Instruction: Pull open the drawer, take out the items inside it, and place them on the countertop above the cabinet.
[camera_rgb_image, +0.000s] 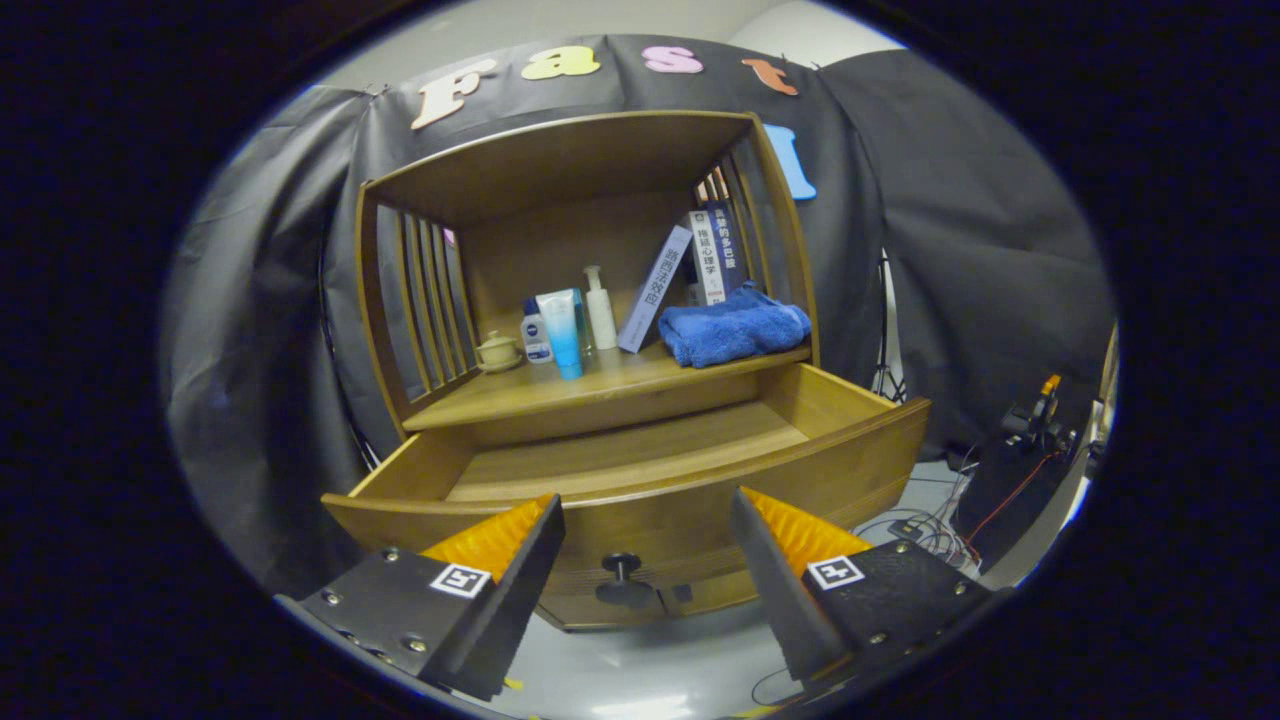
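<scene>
A wooden cabinet's drawer (640, 500) stands pulled out, and the part of its wooden floor I can see is bare. Its dark round knob (621, 567) sits on the drawer front, between my fingers and just beyond them. My gripper (648, 515) is open, its fingers wide apart with nothing held. On the countertop (560, 395) above the drawer lie a folded blue towel (735, 332), a blue tube (564, 332), a small blue-capped bottle (536, 335), a white pump bottle (600, 310) and a small lidded pot (497, 351).
Several books (690, 275) lean against the slatted right side of the cabinet's open shelf. Cables (925, 530) trail over the light floor to the right of the drawer, near a stand with an orange part (1040, 410). Black cloth hangs behind the cabinet.
</scene>
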